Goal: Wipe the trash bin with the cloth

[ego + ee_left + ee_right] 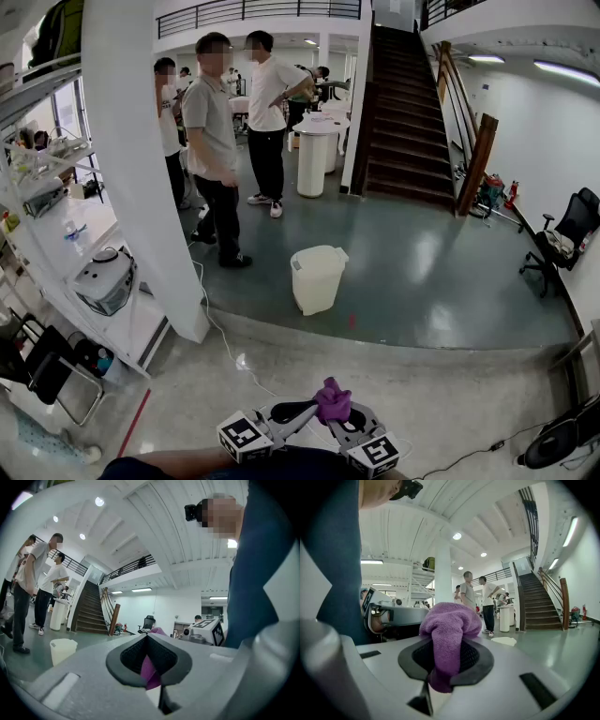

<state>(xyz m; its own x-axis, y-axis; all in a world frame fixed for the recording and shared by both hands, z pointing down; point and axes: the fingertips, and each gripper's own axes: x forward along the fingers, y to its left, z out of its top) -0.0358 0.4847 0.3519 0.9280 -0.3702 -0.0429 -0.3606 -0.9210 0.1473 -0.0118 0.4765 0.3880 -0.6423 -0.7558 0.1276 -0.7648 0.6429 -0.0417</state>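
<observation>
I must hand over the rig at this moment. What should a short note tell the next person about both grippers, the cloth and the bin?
Left gripper: shut on a thin edge of the purple cloth.
Right gripper: shut on the bunched main part of the same cloth.
Both grippers sit close together, low in front of the person.
Trash bin: upright on the green floor ahead, well apart from the grippers, with people standing beyond it.
Done: the cloth is in grip.
Left: walk to the bin and wipe it; nothing touches the bin yet.
</observation>
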